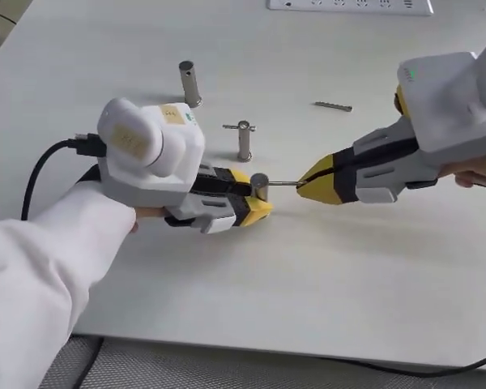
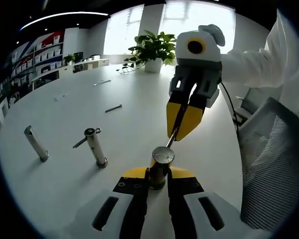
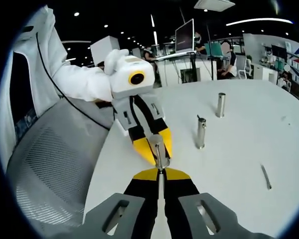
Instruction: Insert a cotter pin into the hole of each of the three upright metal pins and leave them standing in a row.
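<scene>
Three pins point(image 1: 244, 139) upright (middle cottered); spare cotter point(image 1: 333, 106) flat.

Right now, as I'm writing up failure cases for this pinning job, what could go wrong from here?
The thin grey cotter pin, held at one end by the right gripper, may miss the hole and bend against the short steel pin clamped in the left gripper. A sideways push could tilt that pin in its grip. The already-pinned steel pin standing just beyond could get knocked over.
</scene>
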Demonstrator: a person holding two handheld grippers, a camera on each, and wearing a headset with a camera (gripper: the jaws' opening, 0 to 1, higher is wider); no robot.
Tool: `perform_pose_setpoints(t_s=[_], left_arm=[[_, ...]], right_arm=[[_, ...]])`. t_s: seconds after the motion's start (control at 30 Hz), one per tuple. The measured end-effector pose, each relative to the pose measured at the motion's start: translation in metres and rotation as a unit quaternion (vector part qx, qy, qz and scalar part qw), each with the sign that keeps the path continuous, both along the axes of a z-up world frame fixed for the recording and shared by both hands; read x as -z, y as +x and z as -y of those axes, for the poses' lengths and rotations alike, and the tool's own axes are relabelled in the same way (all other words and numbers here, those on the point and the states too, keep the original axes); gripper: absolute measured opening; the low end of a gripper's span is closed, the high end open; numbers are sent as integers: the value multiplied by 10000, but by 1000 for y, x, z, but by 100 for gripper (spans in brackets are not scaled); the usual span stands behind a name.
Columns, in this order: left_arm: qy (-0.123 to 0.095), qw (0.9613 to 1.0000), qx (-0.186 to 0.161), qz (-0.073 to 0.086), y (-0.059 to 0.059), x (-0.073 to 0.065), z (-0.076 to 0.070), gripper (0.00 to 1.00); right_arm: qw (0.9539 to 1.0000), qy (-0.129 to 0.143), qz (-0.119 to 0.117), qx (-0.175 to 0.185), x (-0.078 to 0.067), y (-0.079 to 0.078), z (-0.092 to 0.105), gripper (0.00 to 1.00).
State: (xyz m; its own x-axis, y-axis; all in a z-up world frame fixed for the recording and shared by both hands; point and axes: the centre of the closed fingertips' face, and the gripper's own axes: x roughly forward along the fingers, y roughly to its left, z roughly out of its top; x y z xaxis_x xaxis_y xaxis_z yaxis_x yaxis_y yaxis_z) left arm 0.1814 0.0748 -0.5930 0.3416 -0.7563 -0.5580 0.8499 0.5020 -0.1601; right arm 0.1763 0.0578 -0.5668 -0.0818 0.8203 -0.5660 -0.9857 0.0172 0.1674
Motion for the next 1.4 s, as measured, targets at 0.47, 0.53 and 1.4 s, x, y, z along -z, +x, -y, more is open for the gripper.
perform_pose_setpoints(t_s=[0.47,0.53,1.4], left_arm=[[-72,9998,-156,-83,2,2,0,13],[-72,9998,-153,-74,2,2,0,13],[-56,9996,-139,-238,-3,3,3,22]], right_arm=[[9988,-117,205,-427,-2,-3,-25,0],[9984,-150,247,-491,-2,-3,-25,0],[9954,-524,470,-648,1,-2,-23,0]])
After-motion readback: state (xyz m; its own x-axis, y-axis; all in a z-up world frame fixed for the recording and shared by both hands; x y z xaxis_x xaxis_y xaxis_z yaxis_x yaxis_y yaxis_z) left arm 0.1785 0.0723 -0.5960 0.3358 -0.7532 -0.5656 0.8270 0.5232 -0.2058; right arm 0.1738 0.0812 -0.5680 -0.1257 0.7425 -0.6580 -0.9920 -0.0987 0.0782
